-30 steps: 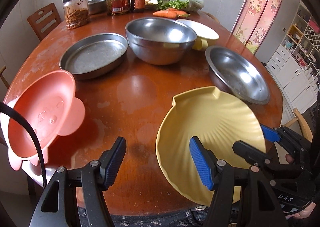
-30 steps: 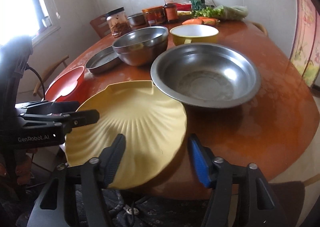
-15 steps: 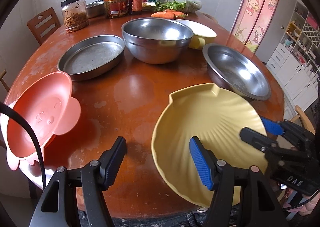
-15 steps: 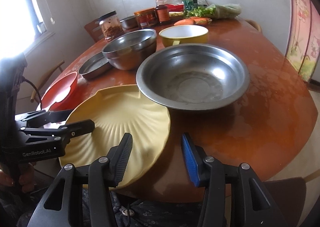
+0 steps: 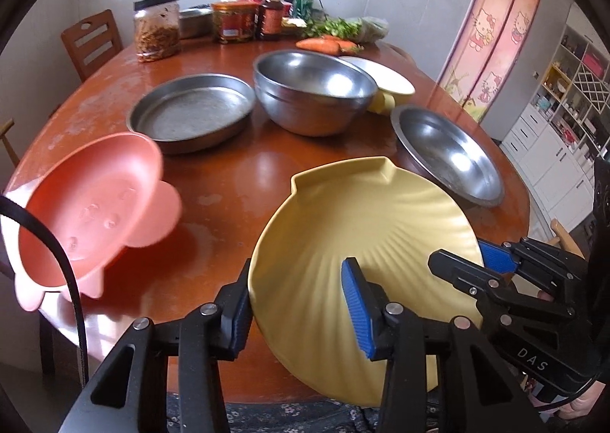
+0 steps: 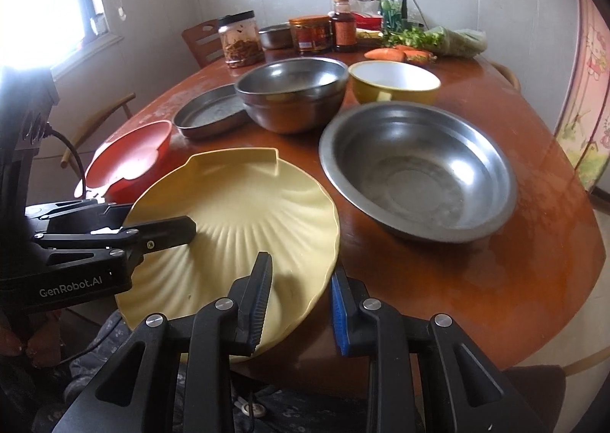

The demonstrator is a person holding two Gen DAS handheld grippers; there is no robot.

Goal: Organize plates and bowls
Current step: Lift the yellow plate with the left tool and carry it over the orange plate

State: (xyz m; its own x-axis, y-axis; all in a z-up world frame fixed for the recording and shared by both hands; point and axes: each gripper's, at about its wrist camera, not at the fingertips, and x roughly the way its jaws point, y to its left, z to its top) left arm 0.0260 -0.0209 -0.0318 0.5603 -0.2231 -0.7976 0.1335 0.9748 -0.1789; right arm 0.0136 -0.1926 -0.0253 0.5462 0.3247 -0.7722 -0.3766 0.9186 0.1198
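A yellow shell-shaped plate (image 5: pixel 366 219) (image 6: pixel 236 204) overhangs the near edge of the brown table (image 5: pixel 228 173). My left gripper (image 5: pixel 297 280) (image 6: pixel 160 219) straddles its left rim. One finger is outside the rim and the blue pad is over the inside, and the jaws are closing with a gap still showing. My right gripper (image 6: pixel 301 272) (image 5: pixel 461 253) is shut on the plate's right rim. A pink animal-faced bowl (image 5: pixel 91 211) (image 6: pixel 129 162) sits tilted at the table's left edge.
Behind the plate stand a flat steel pan (image 5: pixel 190 112), a deep steel bowl (image 5: pixel 312 89), a wide steel basin (image 6: pixel 415 173) and a yellow bowl (image 6: pixel 392 82). Jars, bottles, carrots and greens line the far edge. Wooden chairs surround the table.
Both pairs of jaws have narrowed. The right one has come shut on the plate's right rim, and the left one's outer finger has drawn in to the plate's left rim.
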